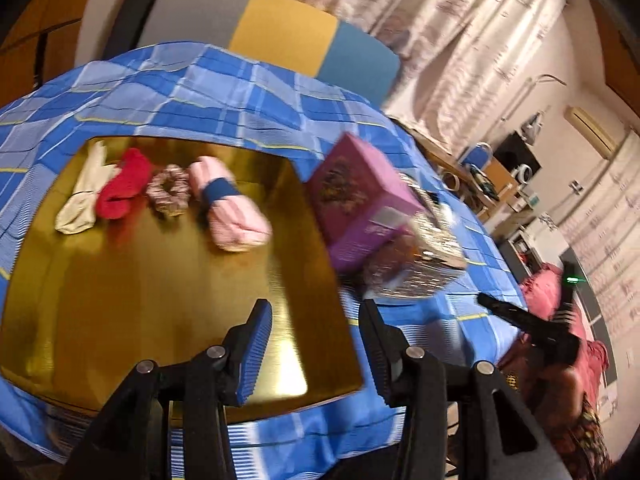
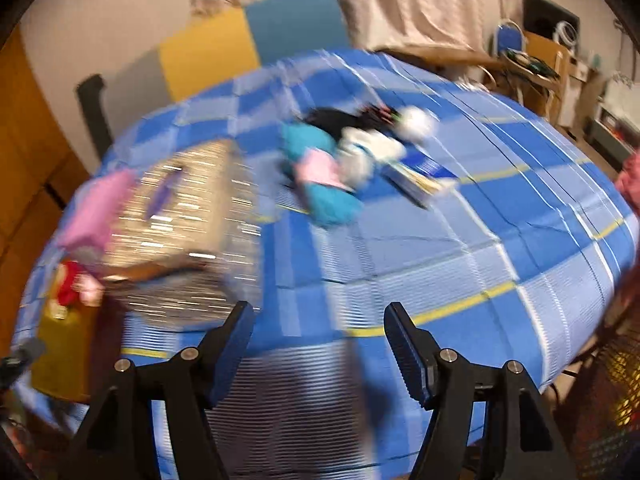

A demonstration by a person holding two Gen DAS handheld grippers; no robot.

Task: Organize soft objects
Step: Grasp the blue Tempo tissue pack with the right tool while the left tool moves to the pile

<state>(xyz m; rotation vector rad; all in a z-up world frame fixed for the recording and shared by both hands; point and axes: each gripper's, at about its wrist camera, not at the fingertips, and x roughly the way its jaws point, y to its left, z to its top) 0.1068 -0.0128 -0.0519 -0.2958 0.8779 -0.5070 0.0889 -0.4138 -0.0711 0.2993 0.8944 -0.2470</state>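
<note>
On the gold board (image 1: 160, 280) lie a cream glove (image 1: 82, 196), a red sock (image 1: 122, 190), a patterned scrunchie (image 1: 168, 192) and a pink cloth roll with a blue band (image 1: 232, 208), all in a row at its far side. My left gripper (image 1: 314, 320) hovers over the board's near right corner, open, with nothing between its fingers. In the blurred right wrist view a heap of soft things (image 2: 340, 160), teal, pink, white and black, lies far out on the checked cloth (image 2: 440, 260). My right gripper (image 2: 320, 312) is open and empty, well short of the heap.
A purple box (image 1: 356, 196) leans on a glittery silver box (image 1: 424, 256) just right of the board. Both show in the right wrist view, the purple box (image 2: 96, 216) left of the silver box (image 2: 184, 220). A grey, yellow and blue chair back (image 1: 280, 36) stands behind the table. A person in pink (image 1: 560, 340) is at the right.
</note>
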